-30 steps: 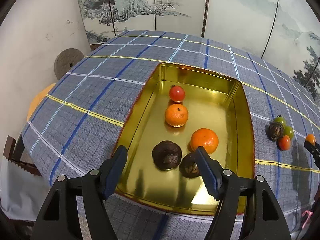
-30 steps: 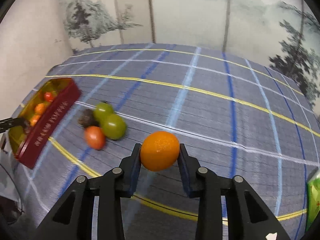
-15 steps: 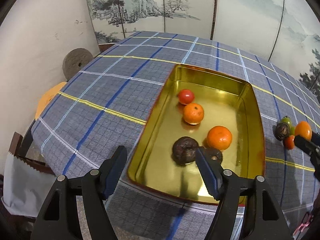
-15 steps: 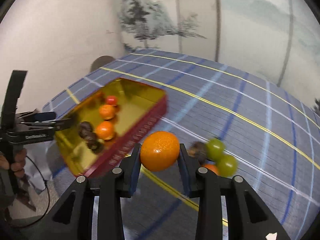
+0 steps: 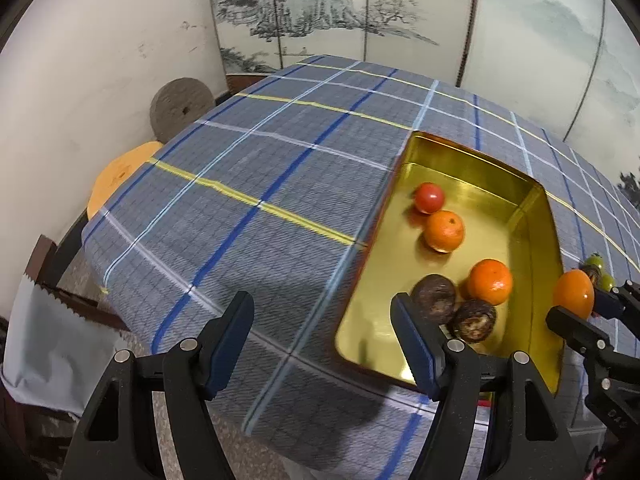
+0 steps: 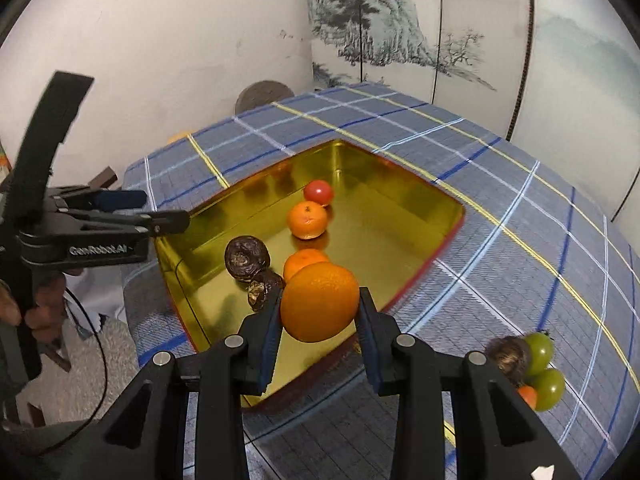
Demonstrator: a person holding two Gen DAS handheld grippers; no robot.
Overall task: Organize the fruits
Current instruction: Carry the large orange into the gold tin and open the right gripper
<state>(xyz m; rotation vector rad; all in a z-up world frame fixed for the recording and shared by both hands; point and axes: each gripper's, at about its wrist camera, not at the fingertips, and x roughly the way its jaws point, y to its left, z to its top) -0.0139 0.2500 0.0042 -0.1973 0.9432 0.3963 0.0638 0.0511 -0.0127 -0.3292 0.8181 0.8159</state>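
The right gripper [image 6: 318, 320] has its fingers clamped on a round orange mandarin [image 6: 319, 301], held above the near edge of the shallow gold metal tray [image 6: 420, 196]. The left gripper [image 5: 322, 336] has its fingers apart with nothing between them, over the desk's blue plaid tablecloth [image 5: 248, 184] beside the tray. Inside the tray lie two dark brown wrinkled fruits [image 6: 247, 258], then two smaller orange mandarins [image 6: 307, 220], and a small red tomato [image 6: 318, 193] farthest back. On the cloth to the right, two green tomatoes [image 6: 546, 372] cluster with another brown fruit [image 6: 508, 354].
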